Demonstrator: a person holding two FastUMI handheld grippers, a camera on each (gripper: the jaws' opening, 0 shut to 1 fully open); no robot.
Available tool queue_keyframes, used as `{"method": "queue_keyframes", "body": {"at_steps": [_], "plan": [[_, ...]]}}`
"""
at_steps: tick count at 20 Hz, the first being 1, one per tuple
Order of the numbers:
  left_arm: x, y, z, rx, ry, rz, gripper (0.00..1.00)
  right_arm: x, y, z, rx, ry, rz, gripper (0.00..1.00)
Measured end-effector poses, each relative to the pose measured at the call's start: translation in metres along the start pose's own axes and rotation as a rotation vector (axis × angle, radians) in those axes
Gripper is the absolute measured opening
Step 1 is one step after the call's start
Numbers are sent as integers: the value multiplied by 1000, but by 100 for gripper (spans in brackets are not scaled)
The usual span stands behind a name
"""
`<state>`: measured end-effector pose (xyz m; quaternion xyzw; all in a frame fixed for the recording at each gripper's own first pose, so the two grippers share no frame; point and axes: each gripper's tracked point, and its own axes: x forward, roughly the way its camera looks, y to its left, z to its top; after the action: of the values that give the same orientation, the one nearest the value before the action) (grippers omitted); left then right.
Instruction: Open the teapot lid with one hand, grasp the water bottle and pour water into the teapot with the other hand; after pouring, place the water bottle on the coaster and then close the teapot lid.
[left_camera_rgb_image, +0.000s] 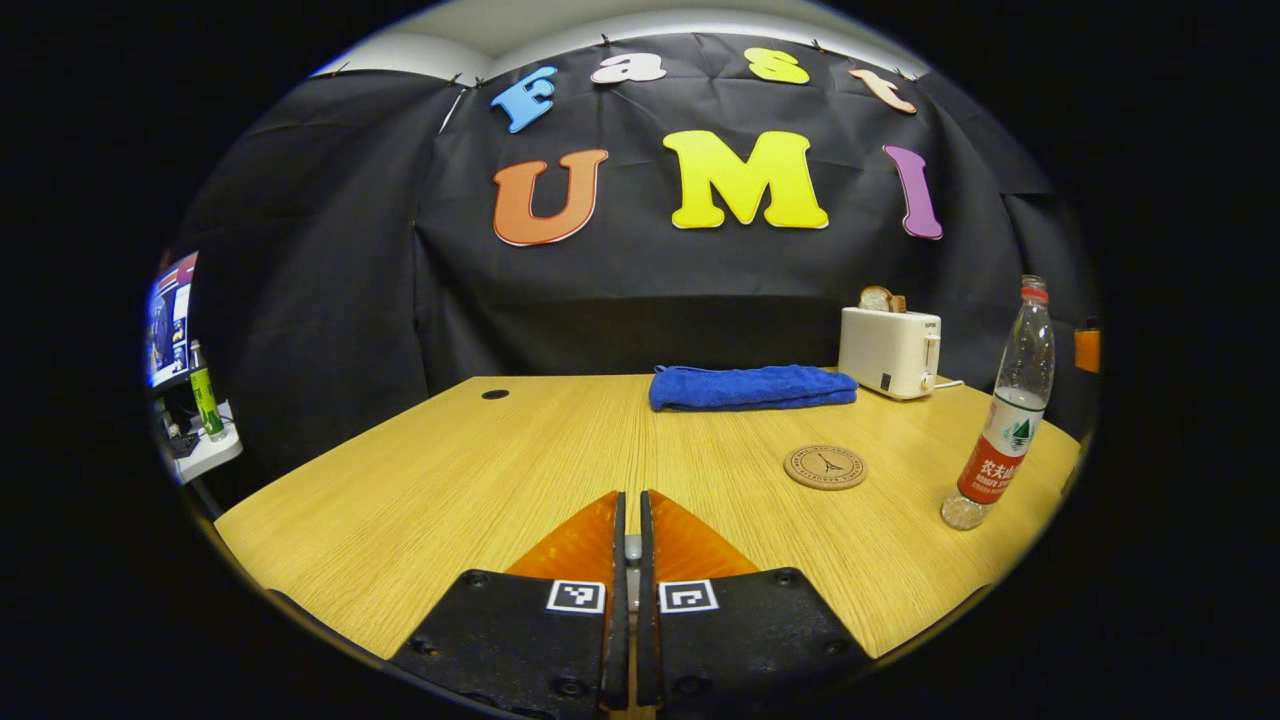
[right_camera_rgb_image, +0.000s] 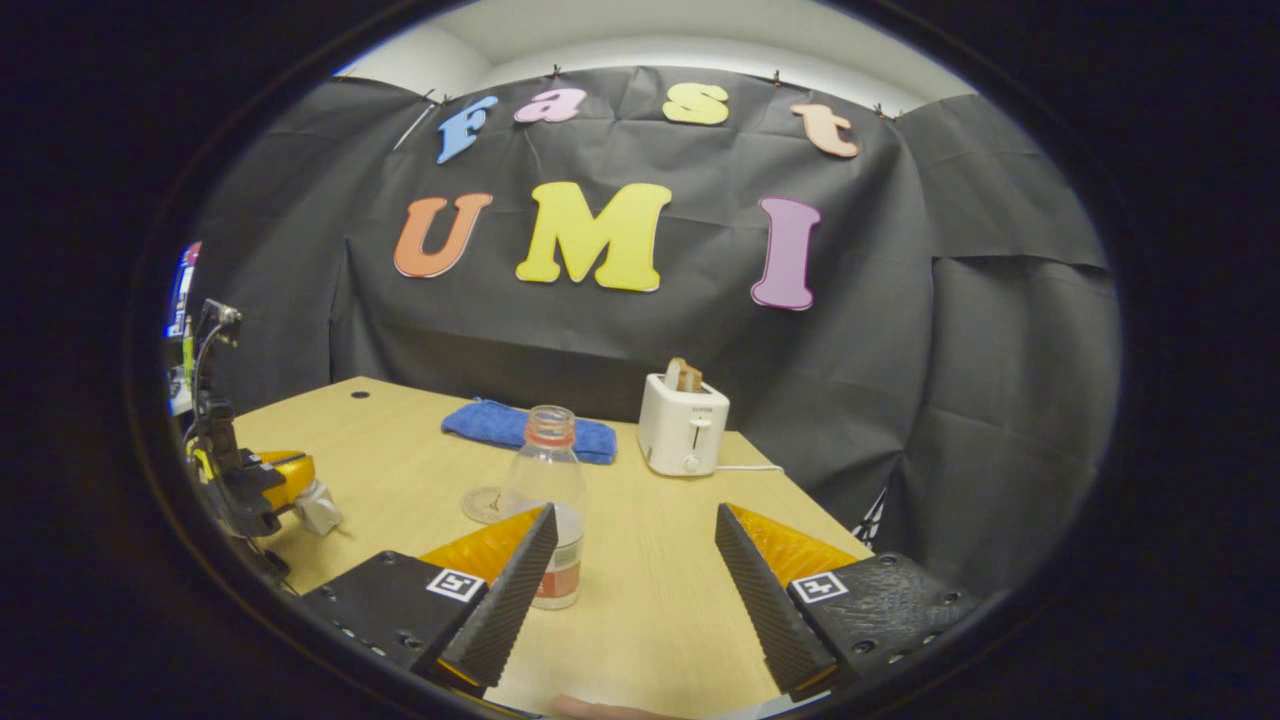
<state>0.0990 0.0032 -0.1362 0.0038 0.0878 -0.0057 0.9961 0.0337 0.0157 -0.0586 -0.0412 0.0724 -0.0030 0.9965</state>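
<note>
A clear, almost empty water bottle (left_camera_rgb_image: 1005, 420) with a red label stands upright on the table, right of the round cork coaster (left_camera_rgb_image: 826, 467) and off it. My left gripper (left_camera_rgb_image: 628, 495) is shut, with a small grey piece pinched between its fingers. In the right gripper view the left gripper (right_camera_rgb_image: 300, 488) sits at the far left with a small pale thing (right_camera_rgb_image: 320, 508) at its tips, seemingly the teapot lid. My right gripper (right_camera_rgb_image: 635, 512) is open. The bottle (right_camera_rgb_image: 548, 470) stands just ahead of its left finger, untouched, with the coaster (right_camera_rgb_image: 485, 503) behind it.
A folded blue towel (left_camera_rgb_image: 750, 387) lies at the back of the wooden table (left_camera_rgb_image: 450, 480). A white toaster (left_camera_rgb_image: 890, 350) holding toast stands to its right. Beyond the table's left edge is a side shelf with a green bottle (left_camera_rgb_image: 205, 400) and a screen (left_camera_rgb_image: 170, 320).
</note>
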Motion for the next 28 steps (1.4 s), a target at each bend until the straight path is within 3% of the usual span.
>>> {"method": "queue_keyframes", "body": {"at_steps": [5,10,18,22,23,25,28], "plan": [[-4,0,5,-14,9,-20,3,12,16,-14,12,22,37,95],[-20,3,32,-24,-41,-31,3,31,51,-36,18,29,124,98],[-47,14,54,-30,-37,-42,2,67,71,-41,68,-79,116,97],[-60,30,67,-48,-34,-42,3,83,83,-39,63,-67,114,97],[-64,32,72,-47,-42,-49,3,84,84,-33,48,-88,109,94],[-69,46,82,-25,-65,-33,3,81,88,-30,27,-96,104,79],[-79,64,90,-36,-75,-26,3,73,107,-30,-11,-68,136,77]]}}
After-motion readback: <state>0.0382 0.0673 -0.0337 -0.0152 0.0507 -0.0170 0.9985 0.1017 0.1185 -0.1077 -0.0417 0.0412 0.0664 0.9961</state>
